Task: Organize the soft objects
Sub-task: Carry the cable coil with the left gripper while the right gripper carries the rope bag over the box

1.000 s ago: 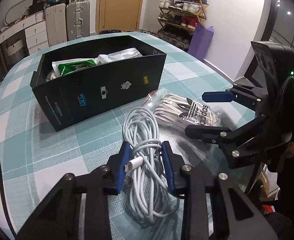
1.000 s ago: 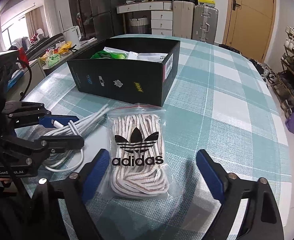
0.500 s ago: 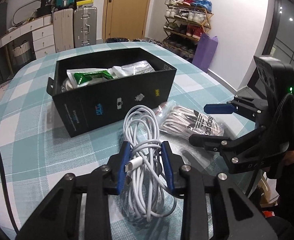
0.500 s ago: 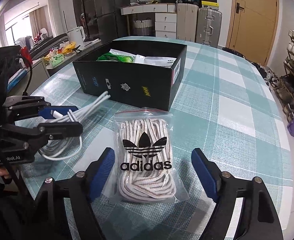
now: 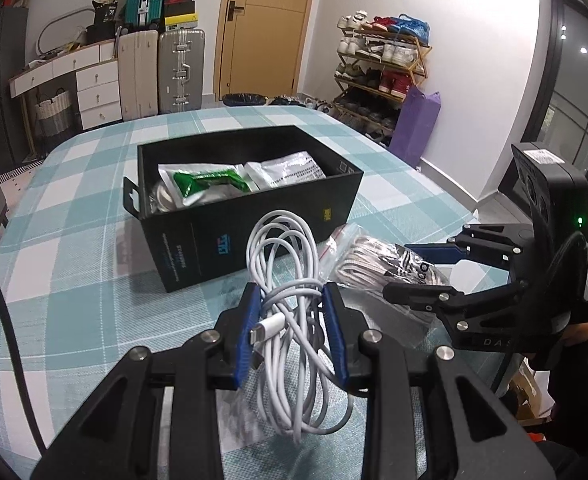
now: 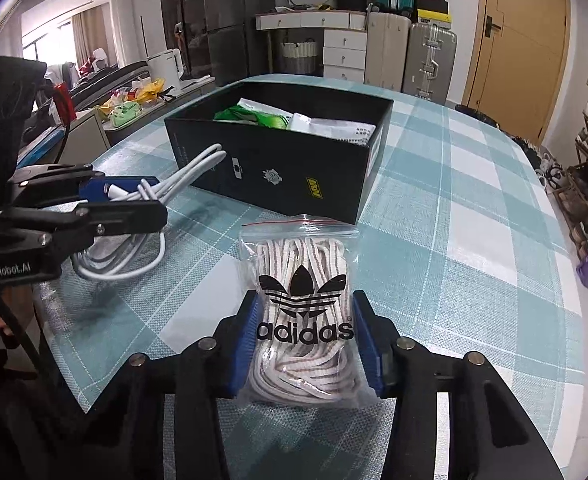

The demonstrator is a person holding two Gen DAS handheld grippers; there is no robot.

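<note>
My left gripper (image 5: 292,300) is shut on a coiled white charging cable (image 5: 290,264) and holds it lifted above the checked tablecloth, in front of the open black box (image 5: 214,236). My right gripper (image 6: 305,312) is shut on a clear zip bag of laces marked adidas (image 6: 303,304), which lies on the table near the box's front wall (image 6: 278,176). The box holds a green-and-white packet (image 5: 202,182) and a white packet (image 5: 286,168). The right wrist view shows the left gripper (image 6: 150,200) with the cable (image 6: 134,248) at the left.
The round table (image 6: 473,240) has a teal and white checked cloth. Suitcases (image 5: 162,72), drawers and a door stand beyond it. A shoe rack (image 5: 381,68) and a purple bag (image 5: 417,124) stand at the right. A kettle (image 6: 166,66) sits on a side counter.
My left gripper has lifted the cable off the table and raised it toward the box. My right gripper has closed from wide open onto the bag of laces.
</note>
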